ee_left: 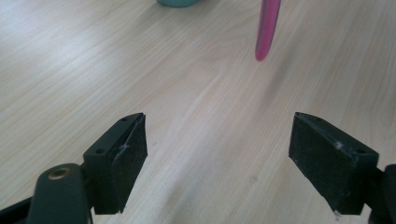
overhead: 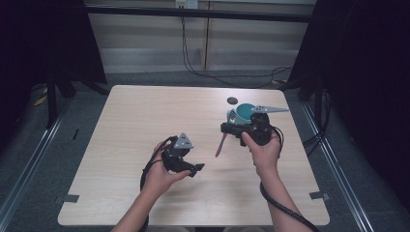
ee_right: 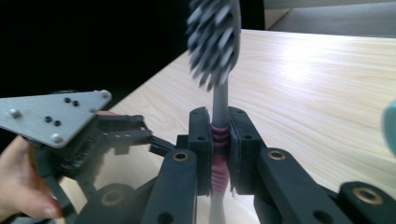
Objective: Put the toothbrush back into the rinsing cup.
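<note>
Toothbrush point(ee_right: 218, 140) with a pink handle and grey bristles is clamped by its neck in the right gripper point(overhead: 231, 129), above the worktop point(overhead: 145, 116) near its right edge, beside a teal cup point(overhead: 243, 112). The left gripper point(ee_left: 217, 154), nearer the front edge, stands wide open and empty.

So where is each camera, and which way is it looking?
High view: sits above the person's side, looks forward and down on the table; both forearms, the left gripper and right gripper show.
Left gripper view: rides the left gripper, looks along its open jaws across the table at the toothbrush handle tip.
Right gripper view: rides the right gripper, looks up the toothbrush it clamps; the left hand shows.
Shared: all three views show the toothbrush and the teal cup.
</note>
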The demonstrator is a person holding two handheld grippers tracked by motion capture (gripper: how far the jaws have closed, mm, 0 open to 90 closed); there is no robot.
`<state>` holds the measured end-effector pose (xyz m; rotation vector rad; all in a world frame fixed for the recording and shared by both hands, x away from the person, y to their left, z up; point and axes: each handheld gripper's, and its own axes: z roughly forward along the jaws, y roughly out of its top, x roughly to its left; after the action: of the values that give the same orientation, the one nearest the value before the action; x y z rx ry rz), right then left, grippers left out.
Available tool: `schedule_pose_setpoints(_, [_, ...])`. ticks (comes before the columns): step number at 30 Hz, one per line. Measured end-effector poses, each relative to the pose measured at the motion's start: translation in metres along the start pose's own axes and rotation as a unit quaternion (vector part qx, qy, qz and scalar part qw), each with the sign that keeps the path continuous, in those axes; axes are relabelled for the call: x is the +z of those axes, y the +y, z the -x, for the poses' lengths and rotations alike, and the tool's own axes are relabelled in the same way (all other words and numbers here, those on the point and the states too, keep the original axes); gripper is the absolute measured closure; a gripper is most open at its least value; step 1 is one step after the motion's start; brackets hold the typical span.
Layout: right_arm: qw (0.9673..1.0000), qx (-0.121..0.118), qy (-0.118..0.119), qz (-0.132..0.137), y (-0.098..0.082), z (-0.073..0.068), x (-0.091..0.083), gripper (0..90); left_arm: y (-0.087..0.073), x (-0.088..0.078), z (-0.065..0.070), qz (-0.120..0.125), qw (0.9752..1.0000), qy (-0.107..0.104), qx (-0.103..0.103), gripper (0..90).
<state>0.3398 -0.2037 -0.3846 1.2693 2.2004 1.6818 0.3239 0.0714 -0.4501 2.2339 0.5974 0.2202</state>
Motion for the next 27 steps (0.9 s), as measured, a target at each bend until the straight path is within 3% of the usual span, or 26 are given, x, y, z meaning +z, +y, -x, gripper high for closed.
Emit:
schedule_pose_setpoints(9, [0.9997,-0.013,-0.018,-0.010,0.003,0.006,-0.009,81.4,-0.011,-0.005,-0.004,-0.012,0.9999,0.003,0.007,18.3])
schedule_pose_setpoints(27, [0.9992,-0.022,-0.028,-0.015,0.017,0.011,-0.019,81.4,-0.037,-0.009,-0.017,-0.018,0.9998,-0.004,-0.012,18.4])
